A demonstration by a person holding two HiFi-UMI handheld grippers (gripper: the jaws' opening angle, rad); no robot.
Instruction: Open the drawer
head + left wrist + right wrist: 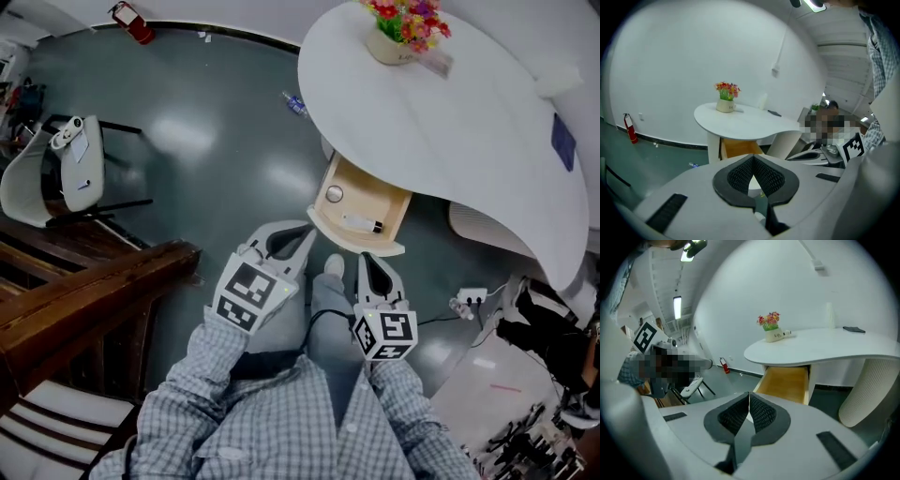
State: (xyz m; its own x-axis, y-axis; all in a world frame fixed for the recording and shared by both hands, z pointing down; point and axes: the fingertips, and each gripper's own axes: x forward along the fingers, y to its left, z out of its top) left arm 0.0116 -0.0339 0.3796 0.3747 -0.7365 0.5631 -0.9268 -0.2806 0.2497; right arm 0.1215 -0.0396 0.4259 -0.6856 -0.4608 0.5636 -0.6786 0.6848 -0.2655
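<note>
The wooden drawer [367, 208] stands pulled out from under the white table [450, 122]. Inside it lie a small round object [334, 194] and a white pen-like item [362, 224]. My left gripper [302, 232] hovers just before the drawer's front left corner, jaws shut on nothing. My right gripper [365, 259] sits just short of the drawer front, also shut and empty. The left gripper view shows the drawer [738, 148] beyond the left gripper [753, 158]. In the right gripper view the drawer [785, 383] lies ahead of the right gripper [749, 394].
A flower pot [405, 28] and a dark flat item [562, 141] rest on the table. The ribbed pedestal [867, 390] stands right of the drawer. A white chair [56, 173] and wooden furniture [84, 291] are at left, a power strip [469, 298] at right.
</note>
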